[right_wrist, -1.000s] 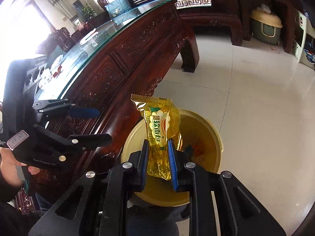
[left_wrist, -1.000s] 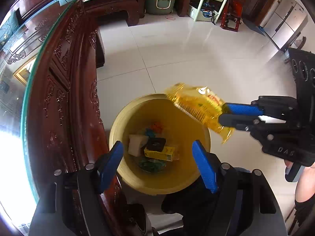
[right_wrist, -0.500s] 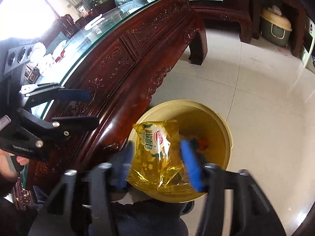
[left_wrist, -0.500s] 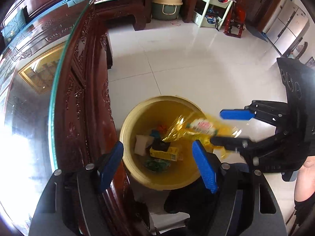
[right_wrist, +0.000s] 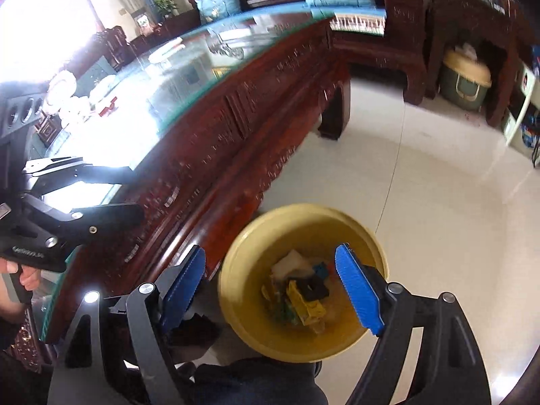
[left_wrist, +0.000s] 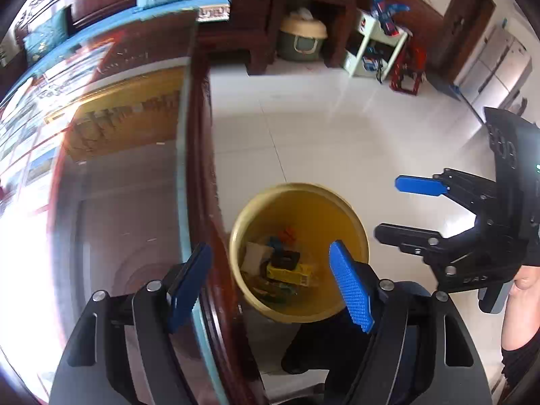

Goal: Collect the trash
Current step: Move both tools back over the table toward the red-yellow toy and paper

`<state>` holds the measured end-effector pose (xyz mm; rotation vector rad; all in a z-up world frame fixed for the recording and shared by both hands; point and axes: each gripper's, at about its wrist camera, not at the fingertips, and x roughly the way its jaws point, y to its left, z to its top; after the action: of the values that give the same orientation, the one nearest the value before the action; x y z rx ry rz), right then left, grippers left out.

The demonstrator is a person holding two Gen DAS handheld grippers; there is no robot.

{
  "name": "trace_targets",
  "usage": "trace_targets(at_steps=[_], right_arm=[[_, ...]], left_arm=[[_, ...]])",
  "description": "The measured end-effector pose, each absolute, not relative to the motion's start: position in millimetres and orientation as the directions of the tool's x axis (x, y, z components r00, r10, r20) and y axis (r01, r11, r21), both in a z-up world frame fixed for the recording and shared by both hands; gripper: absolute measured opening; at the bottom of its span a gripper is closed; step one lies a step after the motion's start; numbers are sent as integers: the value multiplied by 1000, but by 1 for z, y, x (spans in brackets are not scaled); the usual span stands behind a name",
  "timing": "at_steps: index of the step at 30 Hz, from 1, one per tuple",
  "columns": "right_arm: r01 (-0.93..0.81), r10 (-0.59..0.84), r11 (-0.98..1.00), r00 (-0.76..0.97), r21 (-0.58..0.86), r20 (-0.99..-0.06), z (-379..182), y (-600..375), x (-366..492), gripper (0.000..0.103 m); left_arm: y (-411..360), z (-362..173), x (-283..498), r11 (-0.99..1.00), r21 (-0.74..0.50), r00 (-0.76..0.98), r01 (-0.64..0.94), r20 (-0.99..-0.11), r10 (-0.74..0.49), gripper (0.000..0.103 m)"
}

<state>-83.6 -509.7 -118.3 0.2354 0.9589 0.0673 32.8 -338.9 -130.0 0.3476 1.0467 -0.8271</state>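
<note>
A round yellow bin (left_wrist: pixel 297 187) (right_wrist: pixel 303 207) stands on the white tile floor beside the table. Inside lie a yellow box (left_wrist: pixel 288 271) (right_wrist: pixel 305 303), a white scrap (right_wrist: pixel 290 263) and other small trash. I cannot pick out the yellow snack packet among it. My right gripper (right_wrist: pixel 270 249) (left_wrist: pixel 388 206) hangs above the bin, its jaws opening with nothing between them. My left gripper (left_wrist: pixel 269 246) (right_wrist: pixel 136 189) is open and empty, held over the bin's table side.
A carved dark-red table with a glass top (left_wrist: pixel 135 168) (right_wrist: pixel 202 84) runs along the left and carries dishes (right_wrist: pixel 64 84). A green and cream basket (left_wrist: pixel 302 38) (right_wrist: pixel 465 77) and a white shelf (left_wrist: pixel 374 47) stand far off. A person's dark shoe (left_wrist: pixel 320 347) is by the bin.
The right gripper has opened and let go of the yellow snack packet, which fell toward the bin. Both grippers have risen, and the left one has shifted toward the table.
</note>
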Motion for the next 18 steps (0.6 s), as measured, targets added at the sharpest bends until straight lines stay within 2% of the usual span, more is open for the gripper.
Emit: trace_targets(at_steps=[2, 4, 9, 14, 18], right_arm=[[32, 141, 979, 603, 201, -785, -105, -498, -84, 78], [17, 129, 983, 633, 180, -763, -92, -485, -83, 85], [-38, 95, 994, 725, 99, -682, -59, -440, -81, 95], [-119, 121, 992, 806, 43, -580, -33, -392, -73, 94], [-192, 188, 980, 804, 53, -564, -24, -359, -53, 95]], left_arm=[[-324, -123, 35, 675, -115, 273, 729, -855, -441, 73], [-305, -114, 39, 698, -116, 304, 706, -842, -447, 74], [-254, -92, 46, 754, -108, 390, 648, -803, -451, 76], [-202, -68, 48, 803, -84, 489, 590, -754, -438, 83], [-162, -51, 49, 845, -55, 568, 532, -717, -404, 91]])
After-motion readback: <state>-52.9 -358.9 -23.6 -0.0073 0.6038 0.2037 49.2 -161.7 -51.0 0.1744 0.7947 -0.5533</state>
